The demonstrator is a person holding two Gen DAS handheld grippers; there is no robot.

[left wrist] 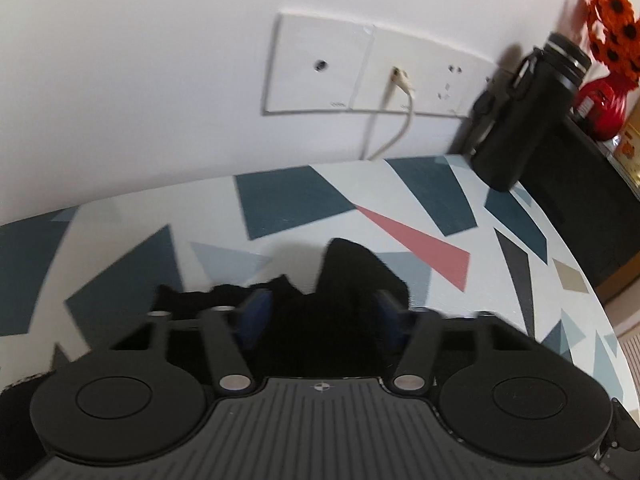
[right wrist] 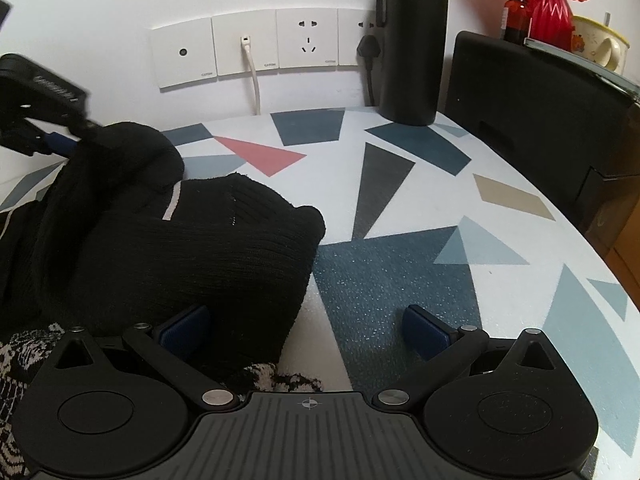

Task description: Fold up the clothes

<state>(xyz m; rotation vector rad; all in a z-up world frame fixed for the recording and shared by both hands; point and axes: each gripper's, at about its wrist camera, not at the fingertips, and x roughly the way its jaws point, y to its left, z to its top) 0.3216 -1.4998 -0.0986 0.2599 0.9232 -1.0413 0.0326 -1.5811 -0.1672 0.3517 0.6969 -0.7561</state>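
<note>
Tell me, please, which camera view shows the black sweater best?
The right wrist view: the black sweater lies there in full, ribbed knit visible. The left wrist view shows only a dark bunch clamped in the left hand-held gripper.

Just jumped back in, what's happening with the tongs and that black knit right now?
The left tongs are shut on the black knit garment and hold a bunched part of it lifted above the patterned table. The right tongs are open at the garment's near edge, one pad on the cloth, gripping nothing. The fold is not finished; the knit lies in a heap.
</note>
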